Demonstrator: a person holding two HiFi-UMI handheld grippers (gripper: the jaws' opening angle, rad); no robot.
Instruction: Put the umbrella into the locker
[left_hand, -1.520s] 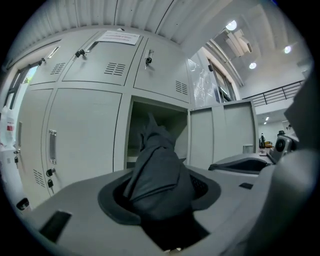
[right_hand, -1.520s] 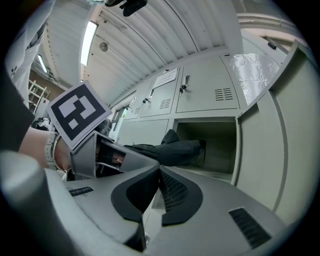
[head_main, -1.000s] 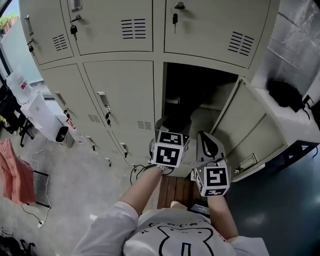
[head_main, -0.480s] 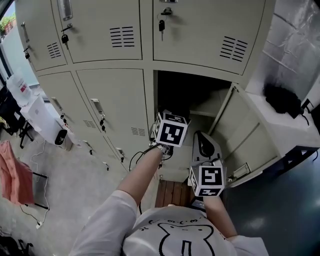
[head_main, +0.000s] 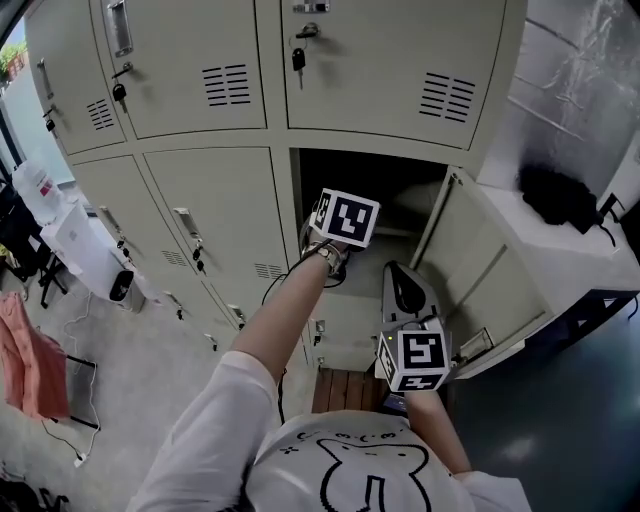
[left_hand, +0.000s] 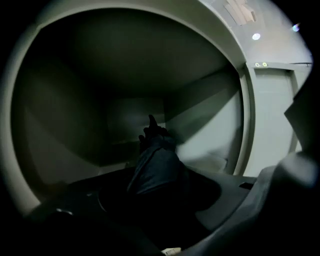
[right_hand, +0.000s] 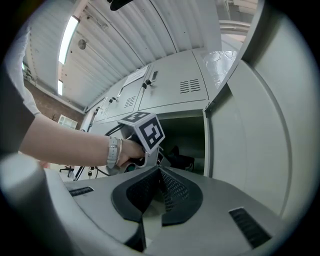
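Observation:
The open locker (head_main: 372, 192) is a dark compartment with its door (head_main: 470, 268) swung out to the right. My left gripper (left_hand: 160, 200) reaches into that opening, and its marker cube (head_main: 346, 219) sits at the locker's mouth. It is shut on a folded dark umbrella (left_hand: 153, 167), whose tip (left_hand: 150, 120) points at the back wall. In the right gripper view the umbrella (right_hand: 181, 160) shows as a dark shape inside, past the left cube (right_hand: 145, 131). My right gripper (right_hand: 159, 174) hangs lower, in front of the door, shut with nothing in it.
Shut lockers surround the open one, some with keys (head_main: 298, 58) in their locks. A black bag (head_main: 556, 196) lies on a white surface at the right. On the floor are a wooden board (head_main: 346, 386), a white appliance (head_main: 92, 256) and an orange cloth (head_main: 28, 356).
My left gripper has moved forward into the locker opening with the umbrella. The right gripper has hardly shifted.

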